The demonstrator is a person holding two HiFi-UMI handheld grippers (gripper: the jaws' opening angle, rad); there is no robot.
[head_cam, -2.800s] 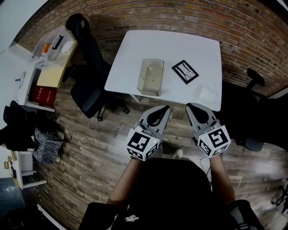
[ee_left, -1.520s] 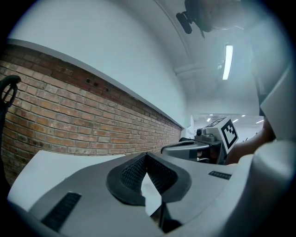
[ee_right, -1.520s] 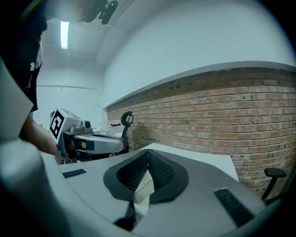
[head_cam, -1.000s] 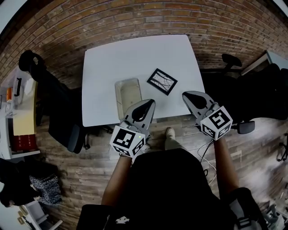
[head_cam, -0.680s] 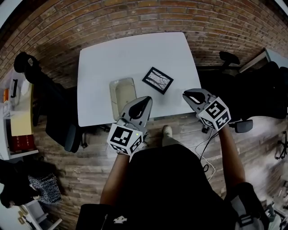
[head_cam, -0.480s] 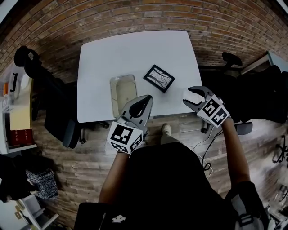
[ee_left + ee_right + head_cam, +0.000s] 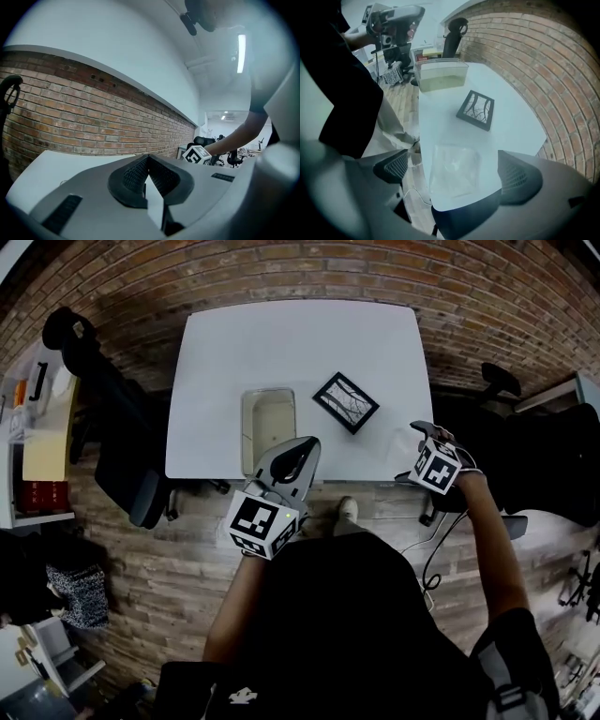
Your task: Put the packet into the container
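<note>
While my R gripper (image 7: pixel 457 171) hangs over the clear packet (image 7: pixel 453 165) at the near R corner of the bench (image 7: pixel 281 343), jaws just opened wide either side of it, not touching, the container (image 7: pixel 440 82) sits well to the L, nearer my L gripper (image 7: pixel 147 158), whose jaws are pressed together, empty.

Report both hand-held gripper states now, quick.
Left hand-held gripper: closed, empty.
Right hand-held gripper: open, jaws have just been opening; clear packet lies on table between them, not gripped.
</note>
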